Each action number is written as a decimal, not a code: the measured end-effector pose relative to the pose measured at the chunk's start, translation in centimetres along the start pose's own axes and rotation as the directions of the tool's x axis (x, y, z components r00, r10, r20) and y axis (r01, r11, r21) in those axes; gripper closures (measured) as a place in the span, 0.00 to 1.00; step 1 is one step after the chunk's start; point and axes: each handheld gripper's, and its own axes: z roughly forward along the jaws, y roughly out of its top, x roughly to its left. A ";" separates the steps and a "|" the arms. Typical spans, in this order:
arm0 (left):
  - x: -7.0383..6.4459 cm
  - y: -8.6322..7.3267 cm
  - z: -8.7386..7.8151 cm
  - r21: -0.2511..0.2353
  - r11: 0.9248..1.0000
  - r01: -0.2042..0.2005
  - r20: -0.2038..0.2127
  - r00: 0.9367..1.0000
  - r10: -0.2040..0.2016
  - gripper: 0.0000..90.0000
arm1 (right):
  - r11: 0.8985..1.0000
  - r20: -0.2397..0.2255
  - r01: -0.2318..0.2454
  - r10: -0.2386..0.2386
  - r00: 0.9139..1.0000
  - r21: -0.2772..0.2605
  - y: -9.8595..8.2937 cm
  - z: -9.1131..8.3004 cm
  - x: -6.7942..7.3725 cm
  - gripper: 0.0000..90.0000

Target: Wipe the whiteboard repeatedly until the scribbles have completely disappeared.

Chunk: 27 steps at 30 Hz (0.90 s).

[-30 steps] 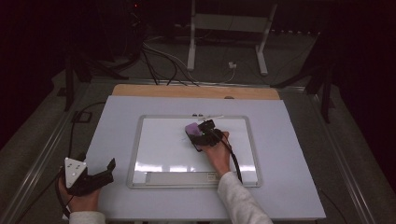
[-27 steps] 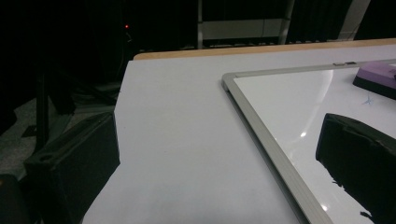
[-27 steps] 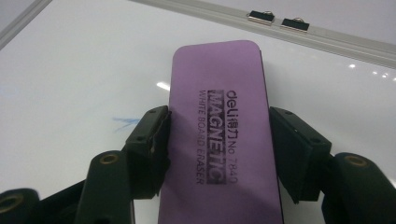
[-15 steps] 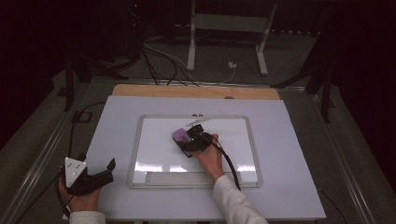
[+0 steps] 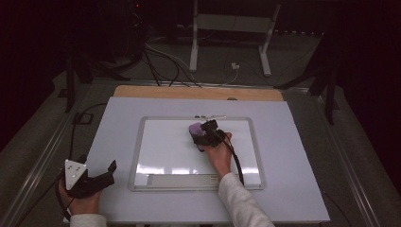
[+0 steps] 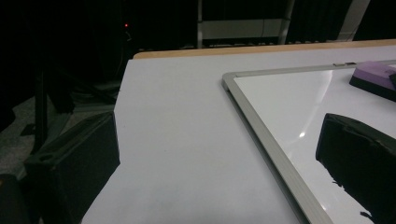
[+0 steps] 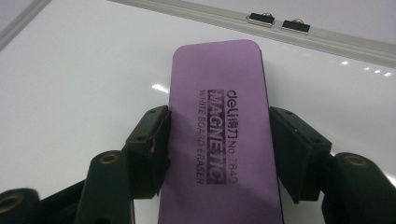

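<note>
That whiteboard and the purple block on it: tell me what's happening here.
A person is working at a table with a gripper in each hand. The right gripper is clamped on a purple magnetic whiteboard eraser, one jaw on each long side, holding it flat on the whiteboard near the top edge. The board surface looks clean around it. The left gripper rests on the table off the board's lower left corner, jaws apart and holding nothing.

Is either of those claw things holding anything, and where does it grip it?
The right gripper clamps the purple whiteboard eraser by its two long sides, near mid-length. The left gripper holds nothing.
</note>
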 end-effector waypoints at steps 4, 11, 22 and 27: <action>-0.1 0.0 0.0 0.003 1.000 -0.005 0.002 1.000 0.005 0.01 | 0.999 -0.059 0.036 -0.035 0.998 0.011 -0.3 0.0 1.5 0.46; -0.1 0.0 -0.1 0.002 1.000 -0.006 0.002 1.000 0.006 0.01 | 0.993 -0.135 0.118 -0.115 0.984 0.014 -0.9 0.0 4.2 0.46; 0.0 0.0 -0.1 0.000 1.000 0.001 0.003 1.000 -0.001 0.01 | 1.000 -0.023 -0.015 0.015 1.000 0.012 -0.4 -0.5 -0.3 0.46; 0.0 0.1 -0.2 -0.001 1.000 0.003 0.002 1.000 -0.003 0.01 | 1.000 -0.012 -0.022 0.022 1.000 0.006 -0.7 -0.8 -0.9 0.46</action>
